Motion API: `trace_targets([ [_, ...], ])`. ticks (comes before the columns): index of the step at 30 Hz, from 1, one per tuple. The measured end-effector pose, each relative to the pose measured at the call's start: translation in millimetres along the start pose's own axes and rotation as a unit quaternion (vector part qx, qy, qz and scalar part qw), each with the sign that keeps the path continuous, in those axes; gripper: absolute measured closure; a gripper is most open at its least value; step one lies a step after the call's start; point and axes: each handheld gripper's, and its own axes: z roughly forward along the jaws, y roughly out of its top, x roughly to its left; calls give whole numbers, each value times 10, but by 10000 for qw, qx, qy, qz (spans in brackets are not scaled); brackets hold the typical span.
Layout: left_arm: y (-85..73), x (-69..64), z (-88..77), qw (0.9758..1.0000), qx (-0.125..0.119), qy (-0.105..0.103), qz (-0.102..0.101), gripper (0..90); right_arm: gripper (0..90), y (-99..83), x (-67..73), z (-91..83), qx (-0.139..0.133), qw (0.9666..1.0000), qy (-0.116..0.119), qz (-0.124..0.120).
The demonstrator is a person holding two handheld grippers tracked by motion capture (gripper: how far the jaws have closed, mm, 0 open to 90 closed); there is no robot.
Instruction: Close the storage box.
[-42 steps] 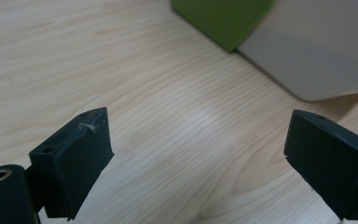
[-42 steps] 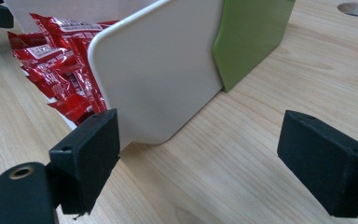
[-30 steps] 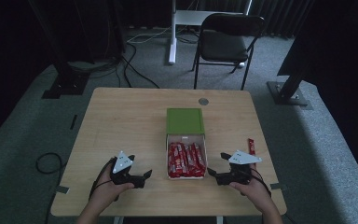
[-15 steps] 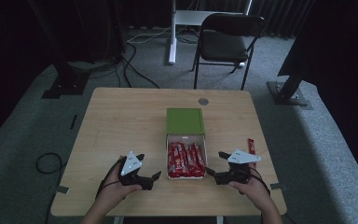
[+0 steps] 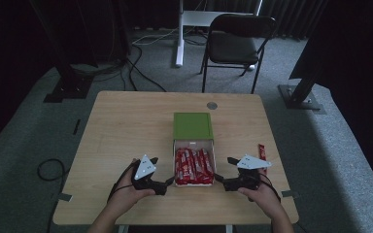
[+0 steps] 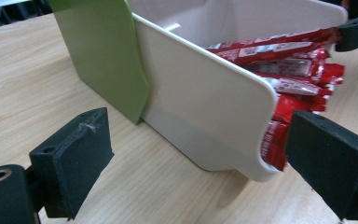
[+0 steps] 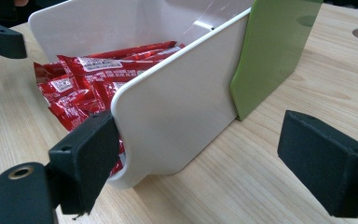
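Centrally on a light wooden desk (image 5: 126, 126) sits a small box: a white drawer (image 5: 194, 167) pulled out of a green sleeve (image 5: 192, 126) toward the person, packed with red snack wrappers (image 5: 193, 166). One more red wrapper (image 5: 262, 151) lies alone on the desk, well to the right of the drawer.

A person's hands come in from the near edge, each holding a black two-jaw gripper. The left gripper (image 5: 166, 183) sits just beside the drawer's left front corner, and the right gripper (image 5: 220, 180) sits just beside its right front corner. In the left gripper view, the jaws stand wide apart and hold nothing, with the drawer's white side wall (image 6: 205, 107) between and beyond them. In the right gripper view, the jaws are likewise spread and empty, the left one close against the wall's rounded front corner (image 7: 135, 140).

The work in hand appears to be handling the drawer from both sides. To do it well, each gripper should probably come in level with the desk, catch the thin white wall rather than the wrappers, and move evenly with its partner so the drawer slides straight in its sleeve without tipping or spilling.
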Motion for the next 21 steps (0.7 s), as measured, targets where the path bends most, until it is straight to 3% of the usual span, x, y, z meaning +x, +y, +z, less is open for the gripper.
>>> trace_targets([
  [5, 22, 10, 78, 9999, 89, 73, 110, 81, 124, 0, -7, 15, -12, 10000, 25, -13],
  [8, 33, 37, 101, 9999, 96, 78, 5, 81, 119, 0, -12, 19, -11, 10000, 24, -14],
  [21, 30, 81, 135, 9999, 48, 137, -66, 81, 117, 18, -33, 59, -1, 10000, 14, -13],
])
